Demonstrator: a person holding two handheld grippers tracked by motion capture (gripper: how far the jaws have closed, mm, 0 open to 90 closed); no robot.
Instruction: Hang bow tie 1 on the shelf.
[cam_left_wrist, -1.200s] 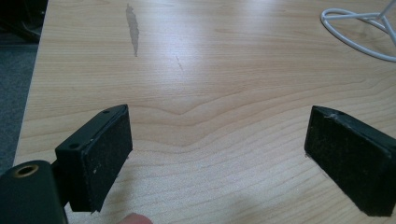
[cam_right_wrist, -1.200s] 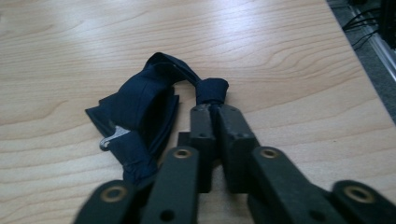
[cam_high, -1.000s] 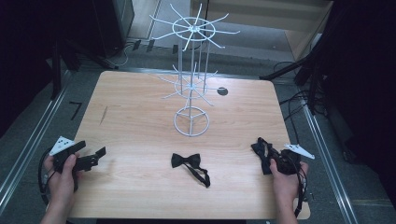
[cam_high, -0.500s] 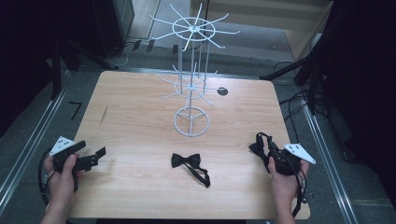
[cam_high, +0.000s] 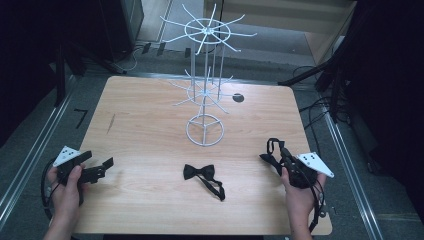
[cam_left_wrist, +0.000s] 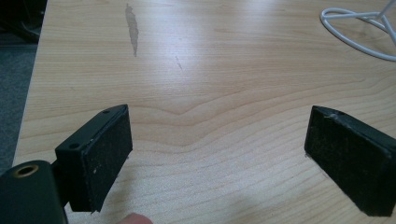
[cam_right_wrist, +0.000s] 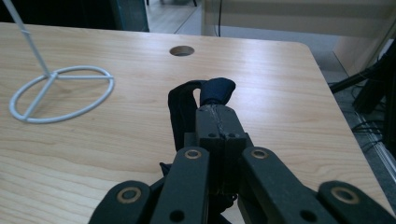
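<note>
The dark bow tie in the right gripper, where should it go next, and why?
Probably up toward the white wire rack. The right gripper is shut on a dark bow tie, and the rack's arms look bare. The left gripper is open over the table; another bow tie lies flat.

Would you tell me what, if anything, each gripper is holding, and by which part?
The right gripper is shut on a dark fabric bow tie, pinching its band near the knot. The left gripper is open, holding nothing.
</note>
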